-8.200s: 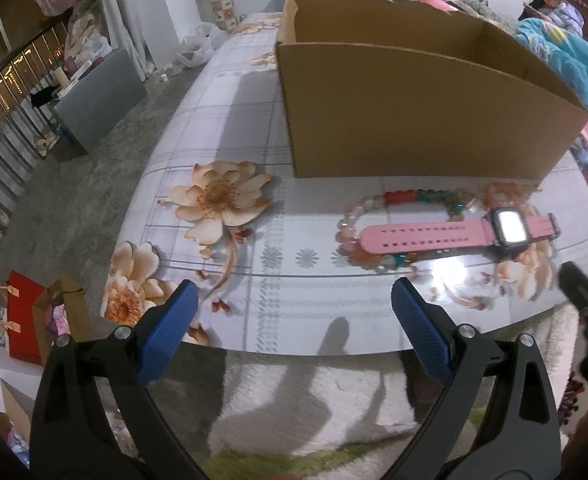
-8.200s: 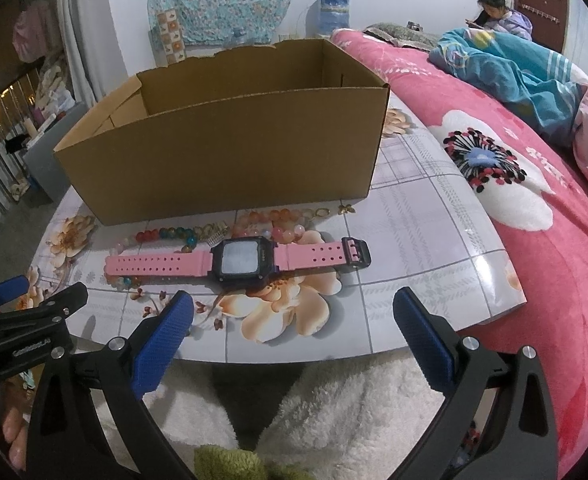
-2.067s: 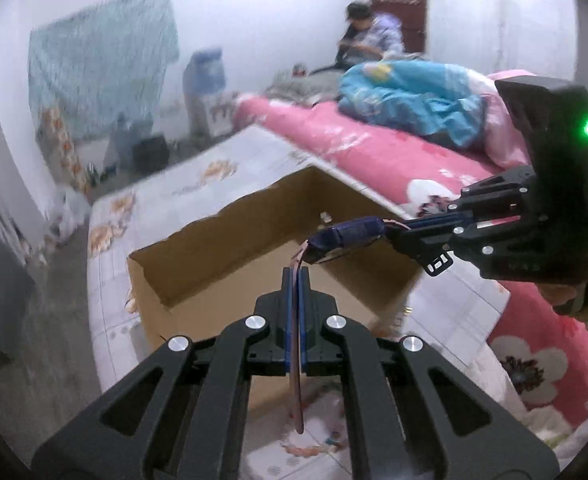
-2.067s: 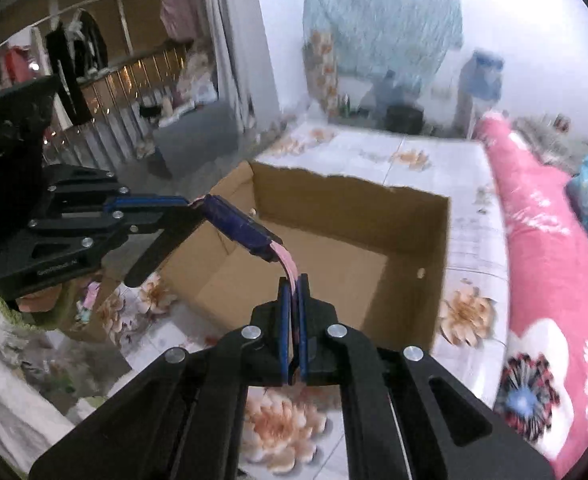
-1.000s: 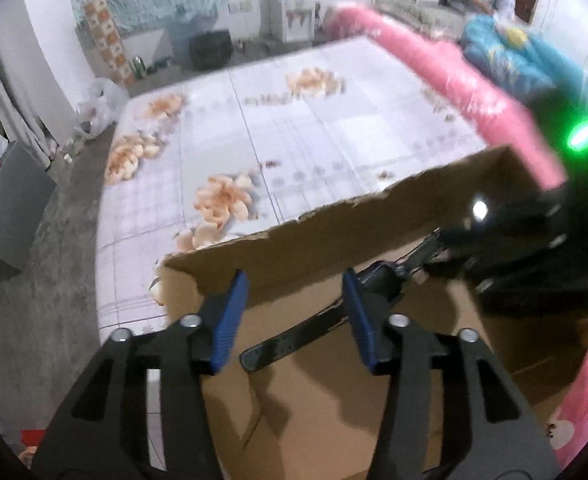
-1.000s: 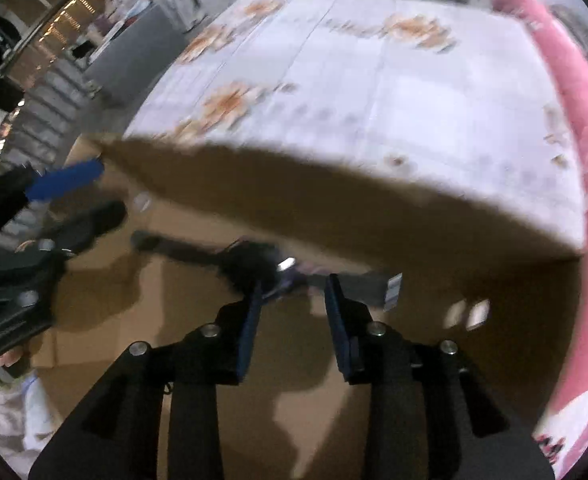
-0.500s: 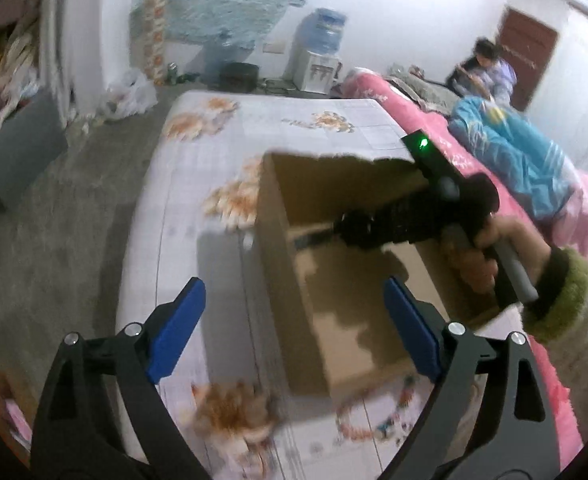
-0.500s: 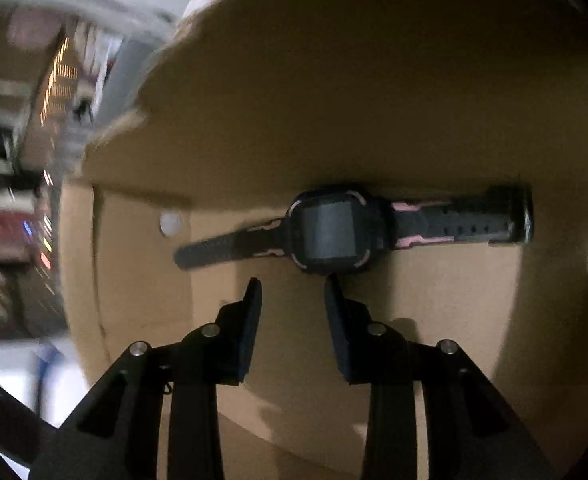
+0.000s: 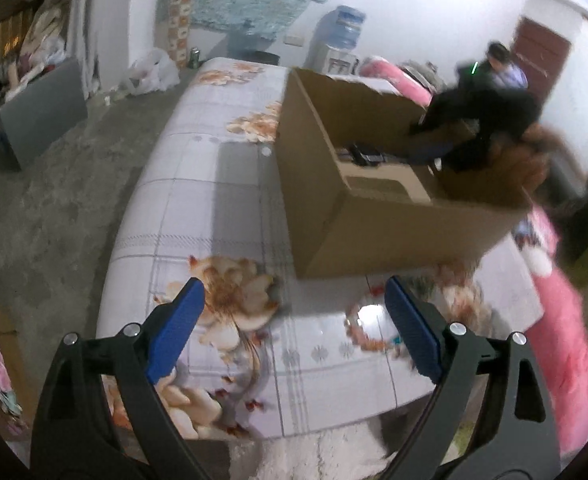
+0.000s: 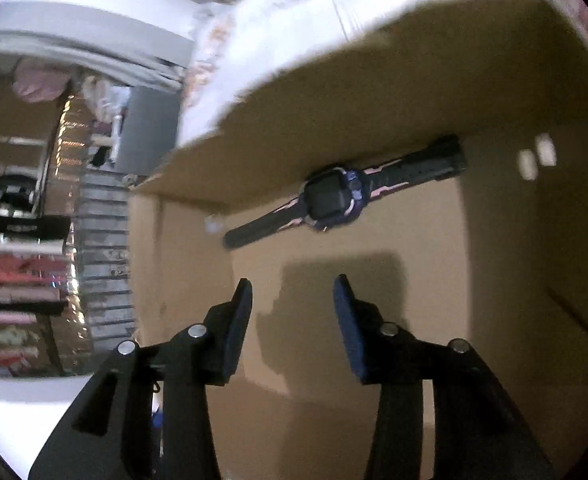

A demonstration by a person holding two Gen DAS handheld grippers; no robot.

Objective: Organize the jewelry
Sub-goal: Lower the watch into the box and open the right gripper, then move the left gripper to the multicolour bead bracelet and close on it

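The pink watch (image 10: 333, 196) lies flat on the floor of the cardboard box (image 10: 373, 92), against its far wall; it also shows in the left wrist view (image 9: 363, 156). My right gripper (image 10: 292, 296) is open and empty inside the box, a little short of the watch; in the left wrist view it shows as a blurred dark shape (image 9: 473, 120) over the box (image 9: 373, 220). My left gripper (image 9: 292, 320) is open and empty above the table in front of the box. The bead bracelet (image 9: 367, 338) lies on the table between its fingers, blurred.
The floral table (image 9: 214, 184) ends at its front edge just below my left gripper, with a white fluffy rug (image 9: 333, 452) beneath. A pink bed (image 9: 561, 320) lies right of the table. A grey board (image 9: 42, 116) leans at the far left.
My left gripper has pulled back and down to the table's front edge, near the bracelet. My right gripper has opened wider and backed away from the watch, which stays in the box.
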